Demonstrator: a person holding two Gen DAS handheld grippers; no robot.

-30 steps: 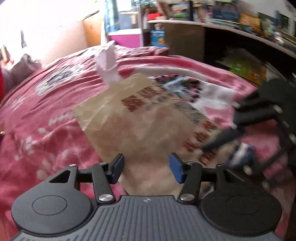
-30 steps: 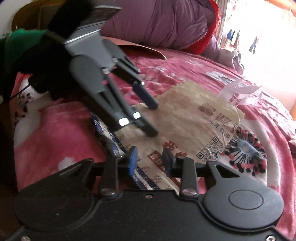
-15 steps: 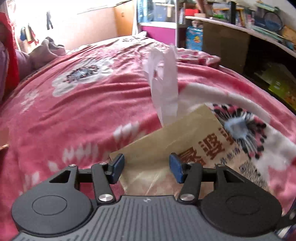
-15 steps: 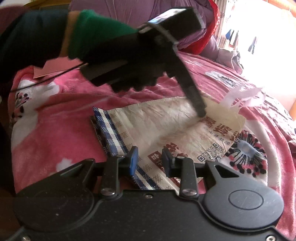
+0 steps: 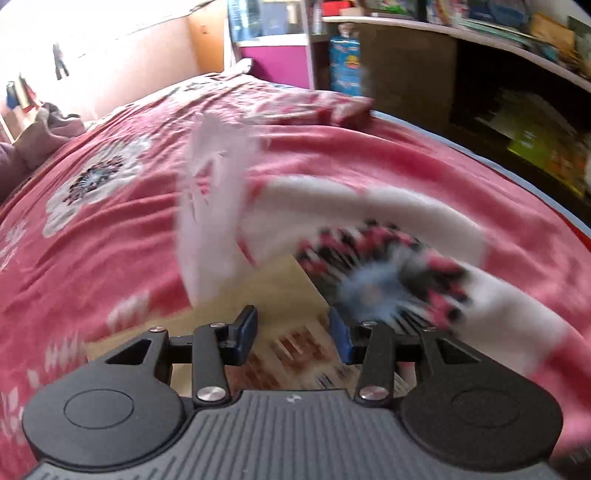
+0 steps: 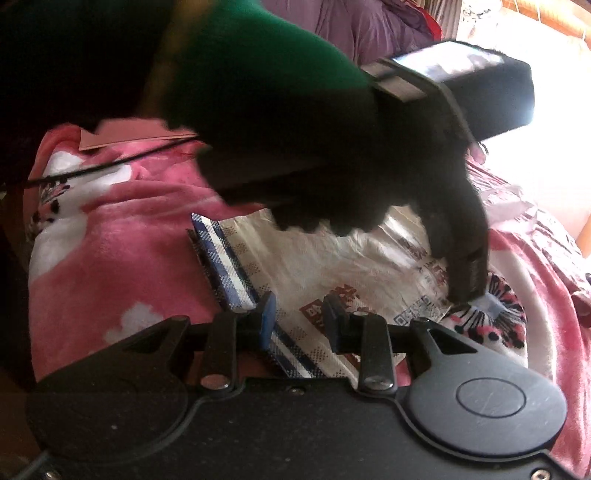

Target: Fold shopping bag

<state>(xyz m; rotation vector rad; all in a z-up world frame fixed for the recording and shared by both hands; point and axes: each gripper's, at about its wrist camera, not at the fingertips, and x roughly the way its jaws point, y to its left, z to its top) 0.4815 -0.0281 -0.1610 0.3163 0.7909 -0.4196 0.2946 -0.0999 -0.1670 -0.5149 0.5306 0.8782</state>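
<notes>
A beige woven shopping bag with red print and a blue checked bottom edge lies flat on the pink floral blanket. Its white handle stands up, blurred, in the left wrist view just beyond the bag's top edge. My left gripper is open and empty, low over the bag's top corner; it shows from the right wrist view with fingertips down at the bag's far corner. My right gripper is open and empty over the bag's near checked edge.
The blanket covers a bed. Dark shelves full of books stand to the right of the bed. A purple quilt and a pink card lie at the bed's far side.
My left gripper has swept from the bag's bottom end along the bag to its handle end. The right gripper has stayed put, still open.
</notes>
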